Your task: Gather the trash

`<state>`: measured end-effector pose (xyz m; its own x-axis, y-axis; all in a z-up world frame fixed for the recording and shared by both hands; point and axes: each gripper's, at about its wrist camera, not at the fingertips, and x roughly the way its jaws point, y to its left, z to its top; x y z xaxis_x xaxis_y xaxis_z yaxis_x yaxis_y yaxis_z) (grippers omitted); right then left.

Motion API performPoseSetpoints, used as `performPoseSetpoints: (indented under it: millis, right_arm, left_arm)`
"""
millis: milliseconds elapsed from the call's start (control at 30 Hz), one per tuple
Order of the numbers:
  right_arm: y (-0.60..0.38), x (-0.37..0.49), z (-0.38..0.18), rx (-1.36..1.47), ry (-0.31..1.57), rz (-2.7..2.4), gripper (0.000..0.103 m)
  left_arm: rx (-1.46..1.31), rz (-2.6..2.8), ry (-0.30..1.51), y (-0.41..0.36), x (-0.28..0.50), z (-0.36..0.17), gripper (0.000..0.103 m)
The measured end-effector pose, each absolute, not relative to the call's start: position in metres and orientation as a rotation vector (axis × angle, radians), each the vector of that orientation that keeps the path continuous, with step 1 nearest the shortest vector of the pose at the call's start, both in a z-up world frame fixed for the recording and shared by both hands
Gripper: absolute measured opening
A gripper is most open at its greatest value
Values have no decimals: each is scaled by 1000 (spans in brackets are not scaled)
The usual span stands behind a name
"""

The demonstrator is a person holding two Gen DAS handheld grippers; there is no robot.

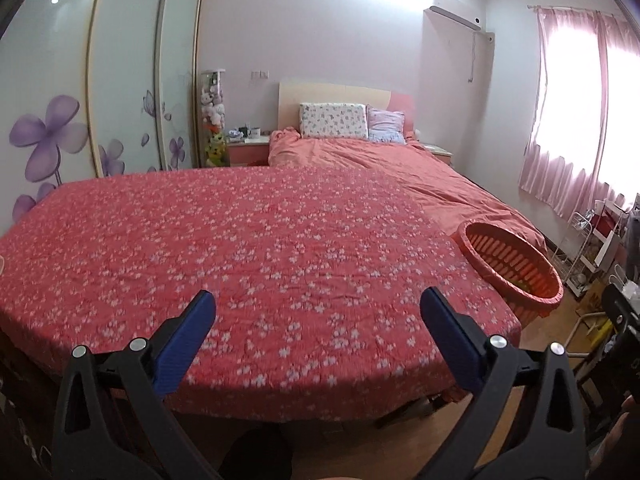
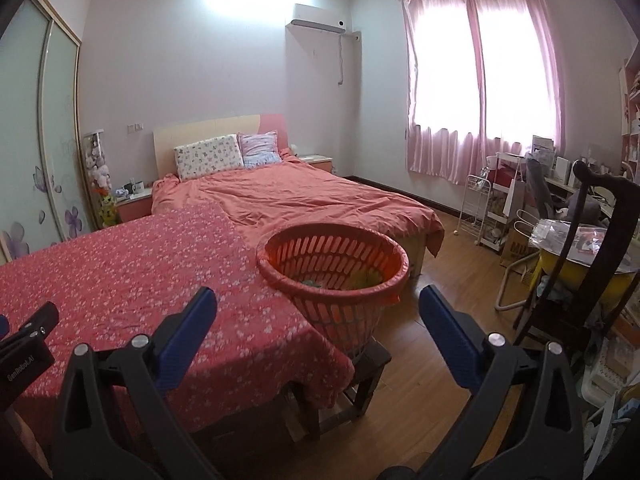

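An orange slatted plastic basket (image 2: 334,268) stands on a dark wooden stool (image 2: 360,376) at the right end of the table; some greenish and yellow scraps lie at its bottom. It also shows in the left wrist view (image 1: 514,266). My left gripper (image 1: 318,304) is open and empty above the near edge of the table with the red flowered cloth (image 1: 240,248). My right gripper (image 2: 318,304) is open and empty, held in front of the basket. Part of the left gripper shows at the left edge of the right wrist view (image 2: 24,344).
A bed with an orange cover (image 2: 304,196) and pillows lies behind the table. A dark wooden chair (image 2: 592,256), a yellow tub, white racks and clutter fill the right side. A wardrobe with purple flowers (image 1: 60,128) stands to the left. The floor is wood (image 2: 440,360).
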<state>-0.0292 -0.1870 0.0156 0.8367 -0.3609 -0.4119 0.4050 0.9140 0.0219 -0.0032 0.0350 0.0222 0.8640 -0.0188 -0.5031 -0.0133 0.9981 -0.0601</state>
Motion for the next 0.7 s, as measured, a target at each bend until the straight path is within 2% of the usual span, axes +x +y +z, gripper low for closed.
performPoseSetpoints:
  millis: [700]
  right_arm:
    - [-186, -32, 4, 108, 461, -411, 99]
  left_arm:
    - [-66, 8, 576, 35, -18, 12, 101]
